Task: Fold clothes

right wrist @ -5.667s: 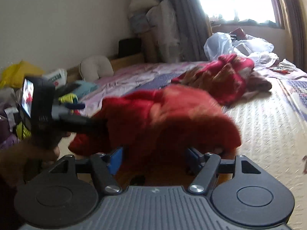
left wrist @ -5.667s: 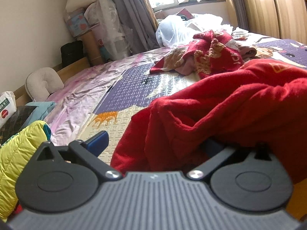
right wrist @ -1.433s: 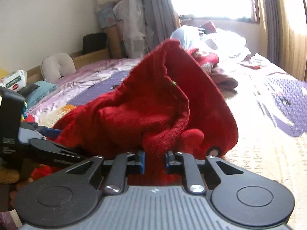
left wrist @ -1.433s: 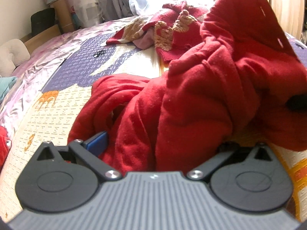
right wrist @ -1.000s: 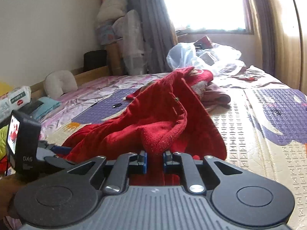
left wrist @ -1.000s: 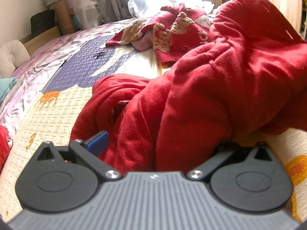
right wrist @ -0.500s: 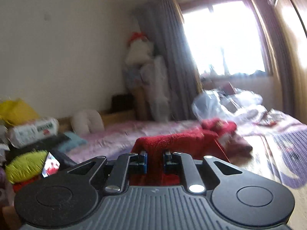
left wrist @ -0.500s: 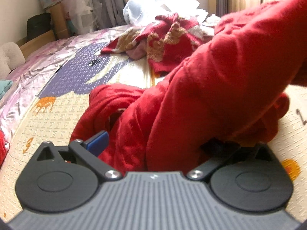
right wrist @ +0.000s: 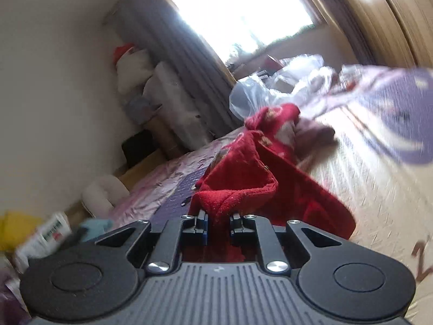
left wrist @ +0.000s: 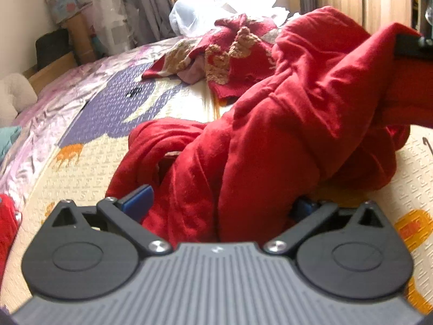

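A: From our left wrist view we see the plush red fleece garment [left wrist: 270, 140] heaped on the patterned cream-and-purple bed mat [left wrist: 89, 162], bunched between the widely spread fingers of the left gripper [left wrist: 219, 208].

B: Only our right view shows the right gripper [right wrist: 217, 223], narrow, pinching the garment's hem. We can't read the white packet [right wrist: 46, 235]; it's blurred.

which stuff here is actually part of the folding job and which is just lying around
In the job:
- plain red fleece garment
- right gripper, shut on its edge
- left gripper, cloth bunched between its fingers

Just lying about:
- red and tan patterned knit
- white plastic bag
- white neck pillow
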A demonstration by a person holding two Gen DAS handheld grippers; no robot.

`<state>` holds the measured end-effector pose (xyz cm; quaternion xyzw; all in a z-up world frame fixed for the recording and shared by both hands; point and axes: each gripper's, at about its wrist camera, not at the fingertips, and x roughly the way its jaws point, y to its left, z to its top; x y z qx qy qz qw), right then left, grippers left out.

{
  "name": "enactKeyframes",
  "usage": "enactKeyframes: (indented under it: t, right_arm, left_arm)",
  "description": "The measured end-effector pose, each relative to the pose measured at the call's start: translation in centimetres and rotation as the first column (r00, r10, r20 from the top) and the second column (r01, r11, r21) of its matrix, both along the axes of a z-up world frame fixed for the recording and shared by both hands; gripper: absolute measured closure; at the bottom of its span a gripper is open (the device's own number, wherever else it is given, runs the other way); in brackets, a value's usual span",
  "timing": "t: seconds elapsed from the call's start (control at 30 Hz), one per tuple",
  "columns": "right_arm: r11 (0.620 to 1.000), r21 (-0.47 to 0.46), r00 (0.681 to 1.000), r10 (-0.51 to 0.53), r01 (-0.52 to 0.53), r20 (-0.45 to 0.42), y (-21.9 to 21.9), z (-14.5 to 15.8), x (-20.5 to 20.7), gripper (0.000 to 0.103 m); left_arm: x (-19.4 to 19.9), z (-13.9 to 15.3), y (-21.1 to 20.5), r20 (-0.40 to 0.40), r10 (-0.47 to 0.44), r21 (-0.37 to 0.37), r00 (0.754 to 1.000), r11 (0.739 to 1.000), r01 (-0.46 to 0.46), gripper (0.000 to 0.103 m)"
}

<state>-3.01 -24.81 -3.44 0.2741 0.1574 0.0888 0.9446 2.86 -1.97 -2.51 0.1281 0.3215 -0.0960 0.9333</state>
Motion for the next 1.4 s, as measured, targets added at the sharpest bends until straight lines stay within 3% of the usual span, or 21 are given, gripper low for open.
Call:
enactKeyframes:
  t: [0.23,0.37,0.57,0.77,1.0,1.1,1.2,1.3,1.4]
  right_arm:
    - [0.99,-0.076,0.992,0.118,-0.115,0.043,0.9,1.0,-1.6,0.088]
    - [0.97,-0.162,0.977,0.197,-0.182,0.084,1.8,2.1,-3.8,0.088]
    - [0.944,-0.195,0.95,0.291,-0.266,0.114,1.8,3.2,-7.1,0.088]
    - [0.937,-0.136,0.931,0.34,-0.323,0.133,0.5,3.9,-9.3,0.088]
    - [0.942,-0.044,0.932,0.336,-0.333,0.138,-1.8,3.9,-11.1,0.089]
    - [0.953,-0.021,0.95,0.303,-0.302,0.08,-2.9,3.3,-10.8,0.088]
    - [0.972,-0.045,0.972,0.229,-0.231,-0.052,-3.5,2.3,-9.9,0.089]
    - [0.979,-0.152,0.972,0.099,-0.134,-0.215,-3.6,0.7,-8.8,0.087]
    - [0.964,-0.257,0.953,-0.012,-0.069,-0.303,-3.5,-1.3,-7.8,0.08]
  left_arm:
    - [-0.4,0.5,0.0,0.013,-0.003,-0.007,1.0,1.0,0.004,0.0]
    - [-0.6,0.8,0.4,0.017,0.006,-0.018,1.0,1.0,-0.006,0.0]
    - [-1.2,1.2,0.5,0.025,0.003,-0.005,1.0,1.0,-0.003,0.0]
    - [-2.0,1.4,0.4,0.014,-0.051,0.017,0.999,0.999,0.051,0.0]
    - [-3.7,0.6,-0.5,-0.044,-0.226,0.04,0.973,0.973,0.227,0.0]
    - [-4.3,-0.2,-0.9,-0.079,-0.296,0.043,0.952,0.953,0.3,0.0]
    - [-4.9,-0.8,-1.6,-0.097,-0.34,0.062,0.936,0.936,0.346,0.0]
    - [-5.2,-1.5,-2.1,-0.115,-0.357,0.084,0.927,0.926,0.367,0.0]
    - [-5.2,-2.3,-2.6,-0.147,-0.357,0.113,0.923,0.921,0.374,0.0]
